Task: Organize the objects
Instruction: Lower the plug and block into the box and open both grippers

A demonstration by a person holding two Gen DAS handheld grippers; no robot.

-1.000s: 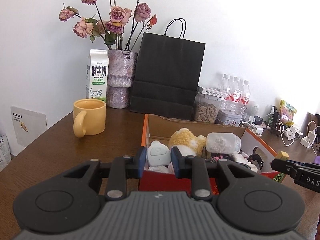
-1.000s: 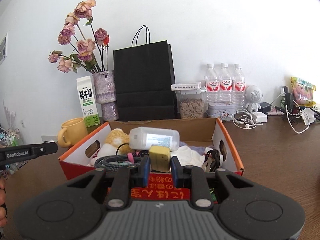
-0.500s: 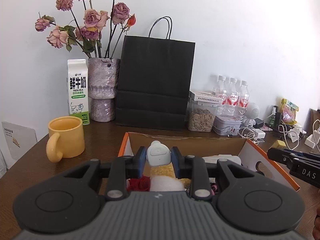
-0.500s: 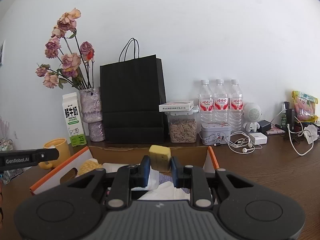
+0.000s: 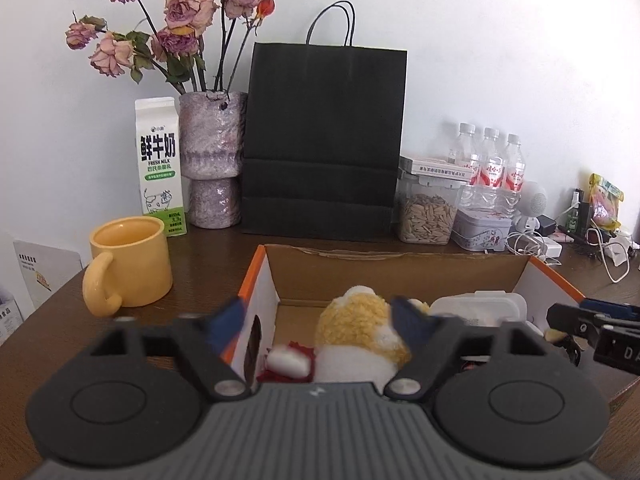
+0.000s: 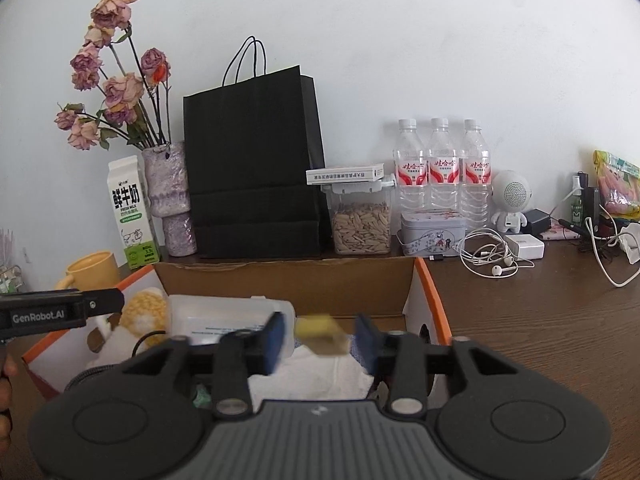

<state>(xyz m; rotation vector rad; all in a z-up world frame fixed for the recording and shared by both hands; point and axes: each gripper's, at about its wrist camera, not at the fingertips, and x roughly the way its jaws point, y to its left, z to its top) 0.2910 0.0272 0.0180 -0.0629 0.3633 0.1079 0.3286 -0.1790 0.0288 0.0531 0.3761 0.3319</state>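
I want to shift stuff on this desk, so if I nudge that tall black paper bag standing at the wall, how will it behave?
The black paper bag is tall on a narrow base, so it would probably tip rather than slide. Its sides look flat and unbulged, suggesting it is light. Thin paper would likely crease if squeezed.

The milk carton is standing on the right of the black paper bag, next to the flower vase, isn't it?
Not quite. In the left wrist view the milk carton stands to the left of the black paper bag, not the right. It is next to the flower vase, which sits between the carton and the bag. The right wrist view shows the same order.
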